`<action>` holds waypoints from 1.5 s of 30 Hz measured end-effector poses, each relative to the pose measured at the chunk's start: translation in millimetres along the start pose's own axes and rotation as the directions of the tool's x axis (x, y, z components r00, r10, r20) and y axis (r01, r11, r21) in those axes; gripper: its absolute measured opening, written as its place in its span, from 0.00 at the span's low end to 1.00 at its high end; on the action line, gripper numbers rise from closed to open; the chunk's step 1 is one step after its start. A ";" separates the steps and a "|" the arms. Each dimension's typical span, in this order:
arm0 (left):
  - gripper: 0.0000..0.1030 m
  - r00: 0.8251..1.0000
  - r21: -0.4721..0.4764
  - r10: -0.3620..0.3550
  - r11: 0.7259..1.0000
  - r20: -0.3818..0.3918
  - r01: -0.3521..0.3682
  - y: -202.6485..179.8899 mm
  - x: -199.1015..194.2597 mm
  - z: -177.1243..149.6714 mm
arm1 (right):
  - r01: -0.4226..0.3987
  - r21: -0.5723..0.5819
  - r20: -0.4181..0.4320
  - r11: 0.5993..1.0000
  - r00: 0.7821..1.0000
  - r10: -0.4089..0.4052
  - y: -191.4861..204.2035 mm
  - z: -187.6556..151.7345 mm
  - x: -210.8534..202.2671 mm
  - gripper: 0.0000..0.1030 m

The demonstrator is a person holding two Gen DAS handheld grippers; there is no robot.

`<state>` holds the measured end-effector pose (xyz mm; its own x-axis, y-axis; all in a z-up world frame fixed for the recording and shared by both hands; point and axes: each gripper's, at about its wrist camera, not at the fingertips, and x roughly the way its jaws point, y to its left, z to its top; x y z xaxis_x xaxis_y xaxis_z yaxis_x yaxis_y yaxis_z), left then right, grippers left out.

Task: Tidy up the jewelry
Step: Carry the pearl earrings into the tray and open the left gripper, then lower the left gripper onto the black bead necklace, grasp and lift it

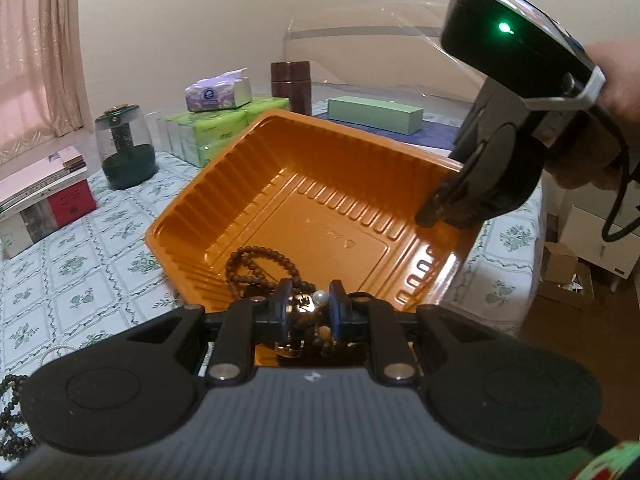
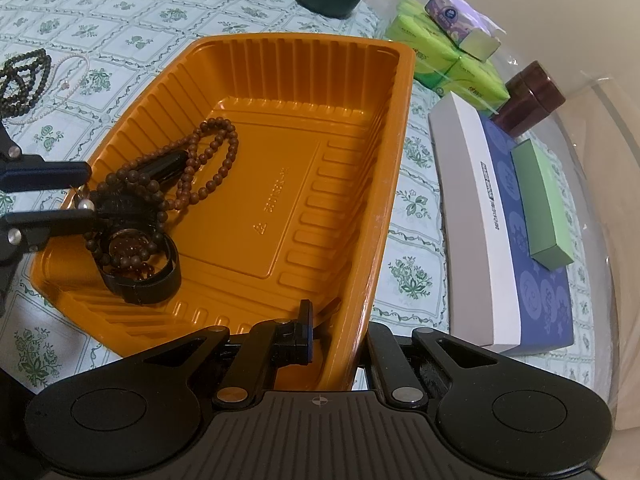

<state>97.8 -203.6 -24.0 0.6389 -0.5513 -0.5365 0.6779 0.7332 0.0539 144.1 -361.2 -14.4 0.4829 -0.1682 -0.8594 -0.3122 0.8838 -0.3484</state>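
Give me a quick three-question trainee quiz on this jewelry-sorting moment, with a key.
1. True or false: the right gripper is clamped on the wall of the orange tray.
2. Which lies outside the tray, on the tablecloth? A) brown bead strand B) white pearl strand C) black band
3. What is between the pads of the left gripper?

Key: 1 true. 2 B. 3 a small pearl piece, held over the tray's near corner.
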 end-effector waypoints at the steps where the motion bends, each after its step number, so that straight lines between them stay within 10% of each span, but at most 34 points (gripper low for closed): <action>1: 0.16 1.000 0.005 -0.005 1.000 -0.002 0.005 -1.8 0.8 0.1 | -0.001 0.000 -0.001 1.000 1.000 0.001 -0.1 0.2 0.1 0.06; 6: 0.38 1.000 0.017 -0.021 1.000 -0.018 0.021 -6.7 2.9 -3.2 | 0.000 0.000 -0.001 1.000 1.000 0.000 -0.2 0.4 0.2 0.06; 19: 0.38 0.989 -0.085 0.145 0.985 -0.030 -0.147 41.6 -40.9 -38.0 | 0.001 0.001 -0.001 1.000 1.000 -0.001 0.6 -0.7 0.6 0.06; 35: 0.38 0.872 -0.177 0.451 0.858 -0.191 -0.482 147.8 -92.5 -113.7 | 0.003 -0.001 -0.002 1.000 1.000 -0.003 0.5 -0.9 0.1 0.06; 45: 0.38 0.858 -0.105 0.468 0.862 -0.212 -0.497 164.1 -84.2 -117.5 | 0.004 -0.003 -0.005 1.000 1.000 -0.004 -0.6 -1.1 -0.1 0.06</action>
<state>112.5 9.9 -69.0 0.7882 -0.0449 -0.6137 0.2285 0.9474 0.2242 143.4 -362.2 -14.5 0.4801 -0.1737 -0.8598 -0.3128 0.8818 -0.3528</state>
